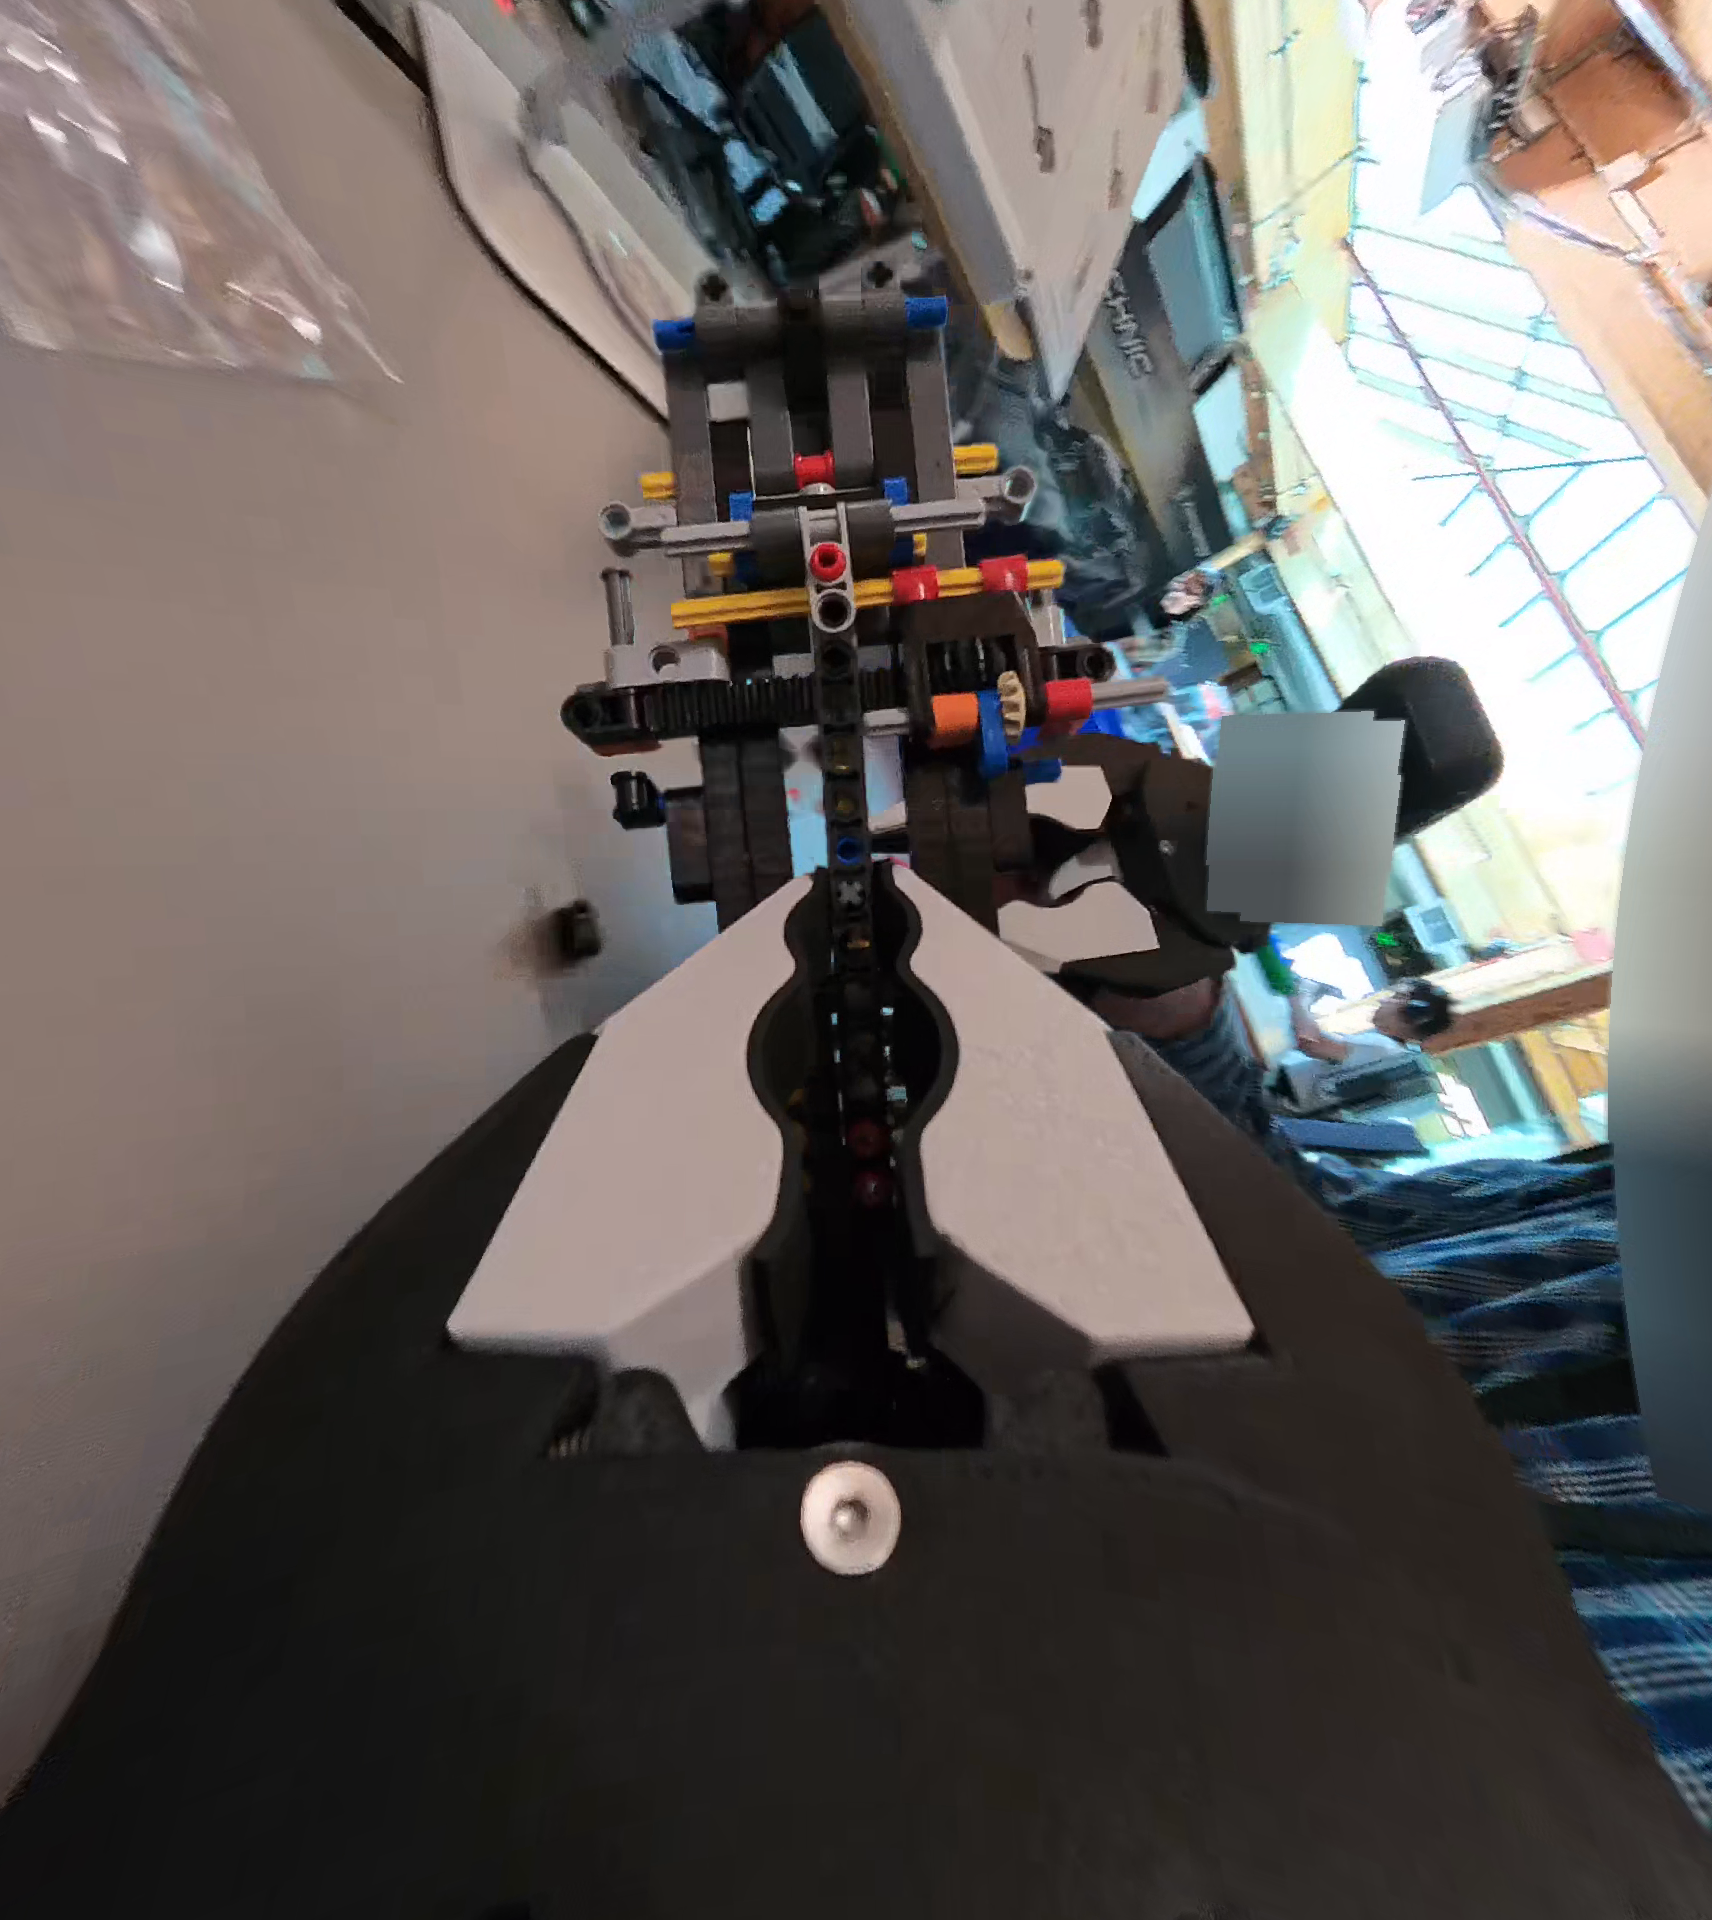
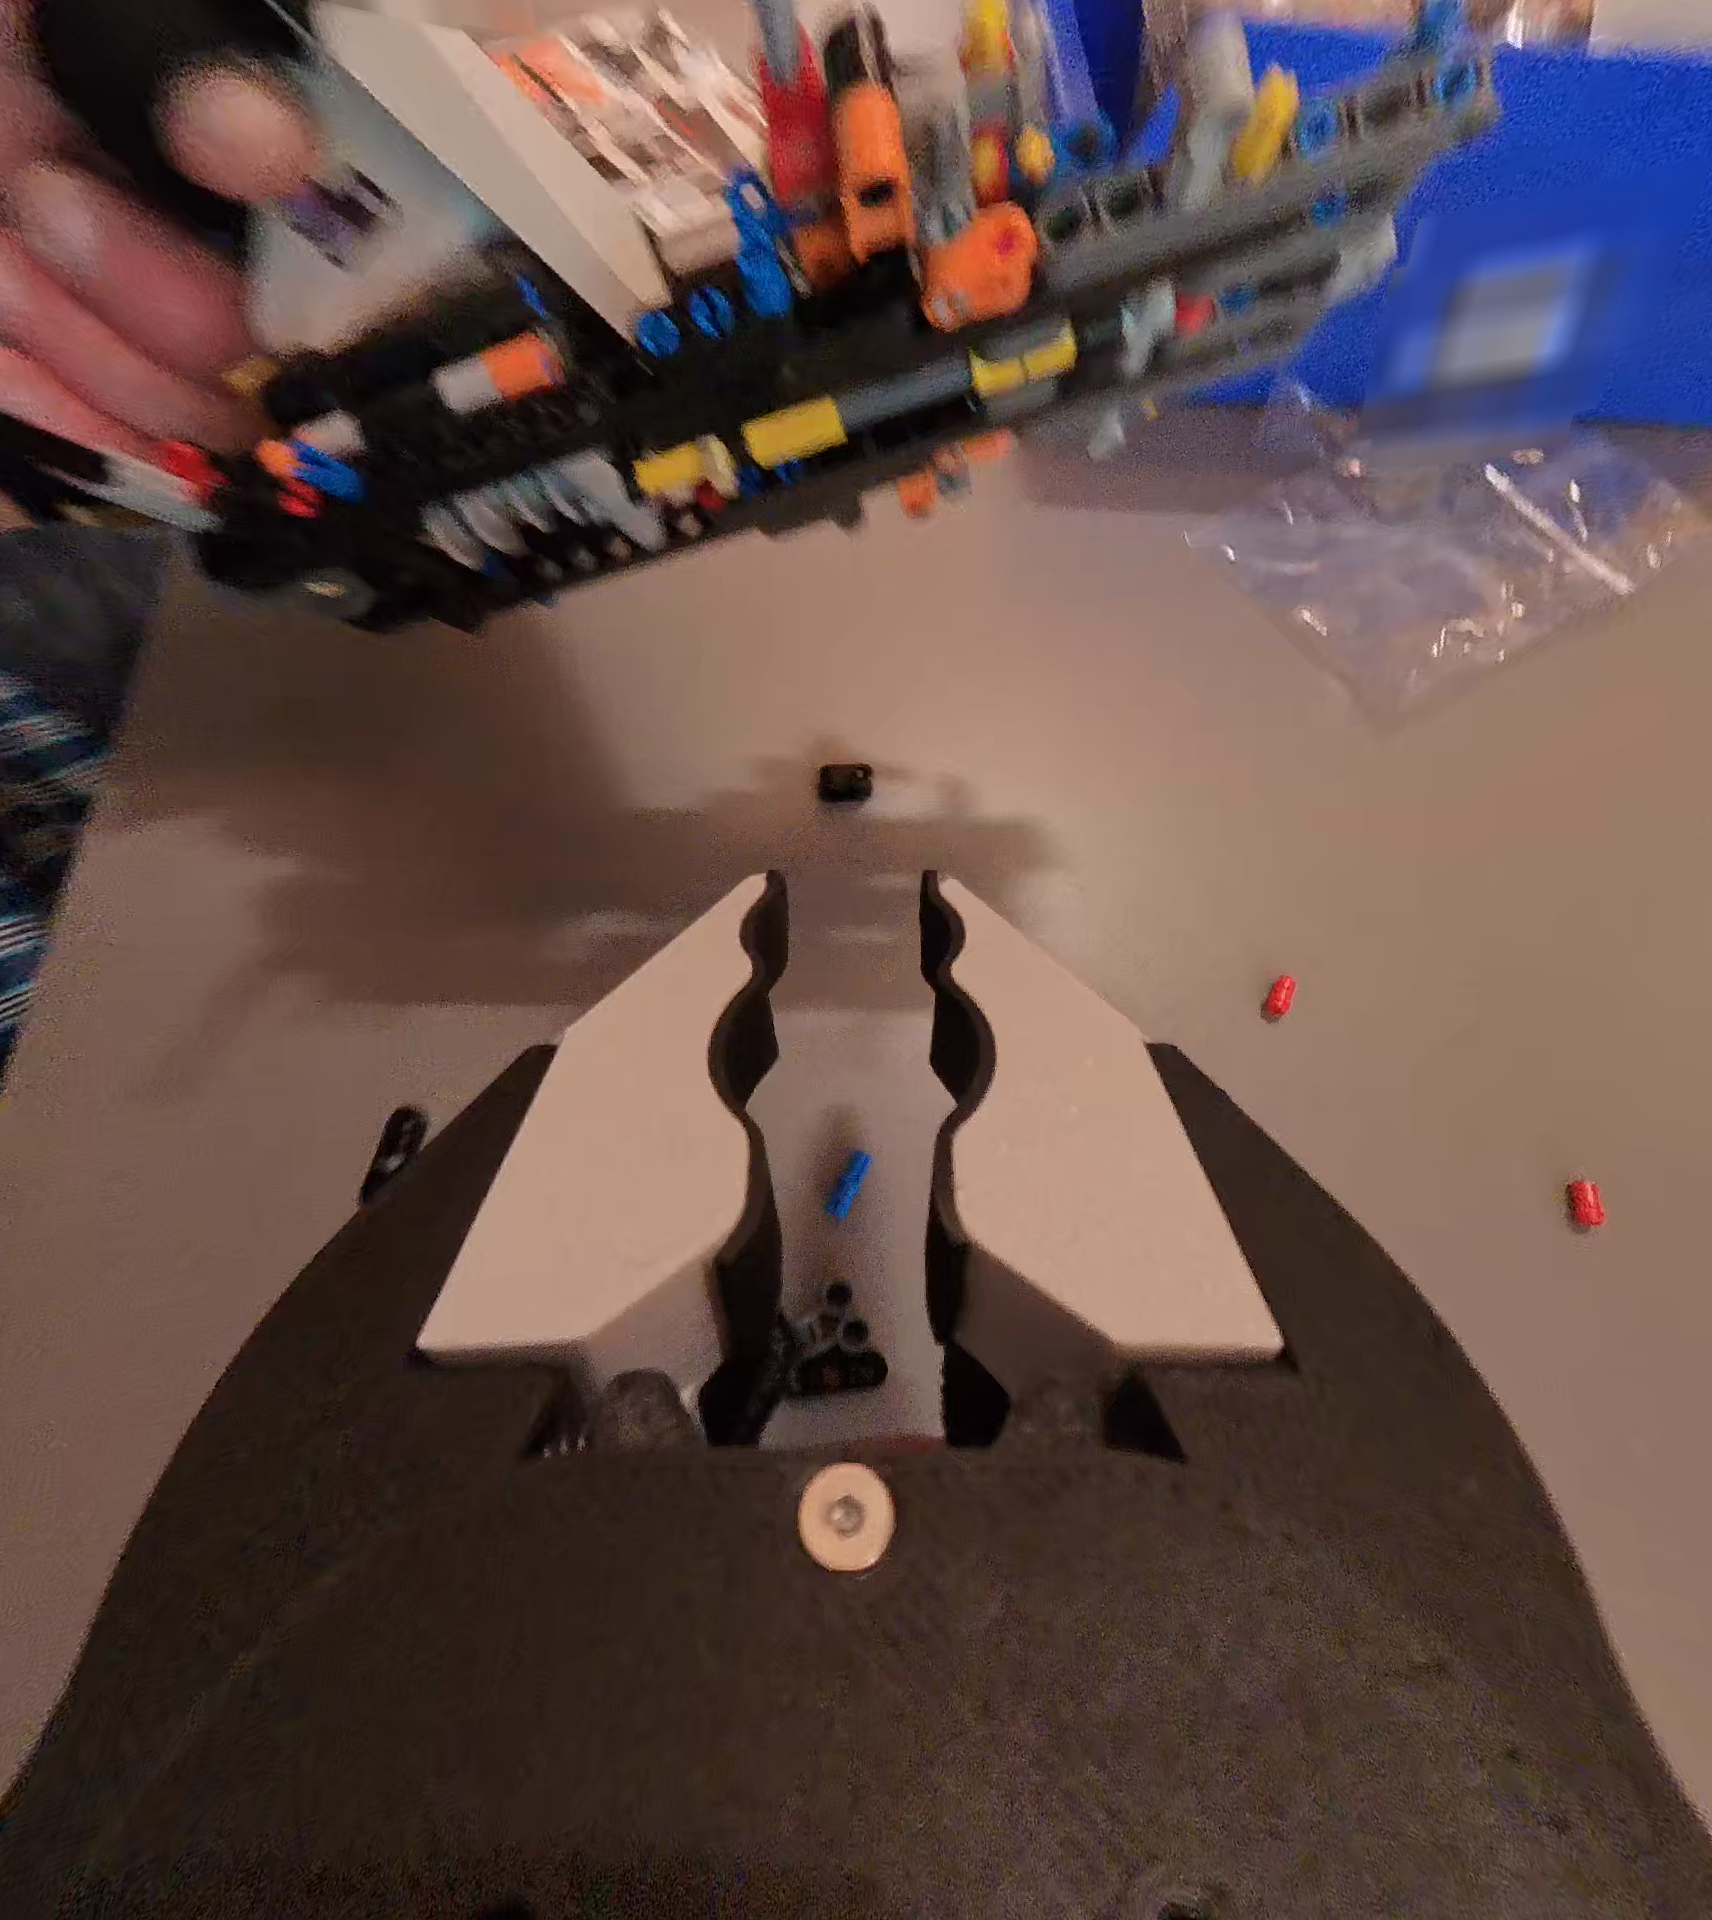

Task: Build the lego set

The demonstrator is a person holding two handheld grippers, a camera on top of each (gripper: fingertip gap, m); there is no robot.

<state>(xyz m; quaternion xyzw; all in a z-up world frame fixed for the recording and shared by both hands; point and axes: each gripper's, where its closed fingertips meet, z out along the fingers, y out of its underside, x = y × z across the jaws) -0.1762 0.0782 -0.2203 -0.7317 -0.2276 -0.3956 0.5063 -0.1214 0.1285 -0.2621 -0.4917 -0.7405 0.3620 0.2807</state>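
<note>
My left gripper [image 1: 850, 883] is shut on a thin black beam of the lego assembly [image 1: 816, 582], a black and grey frame with yellow axles and red, blue and orange parts, held up off the table. In the right wrist view the same assembly [image 2: 779, 416] hangs tilted above the table, blurred, with a hand [image 2: 52, 260] at its left end. My right gripper [image 2: 852, 883] is open and empty, low over the table [image 2: 1247, 831]. A small black piece [image 2: 844, 781] lies just ahead of its tips. A blue pin [image 2: 848, 1184] lies between its fingers.
Two red pins [image 2: 1279, 995] [image 2: 1585, 1203] lie to the right on the table. A clear plastic bag [image 2: 1434, 551] and a blue box [image 2: 1558, 260] are at the back right. Black pieces [image 2: 826, 1340] lie near the right gripper's base. The right gripper [image 1: 1122, 862] shows beyond the assembly. Some 9 centimetres of space lies between my two pairs of fingers. The small black piece [image 2: 844, 781] is about 8 centimetres from my right fingertips.
</note>
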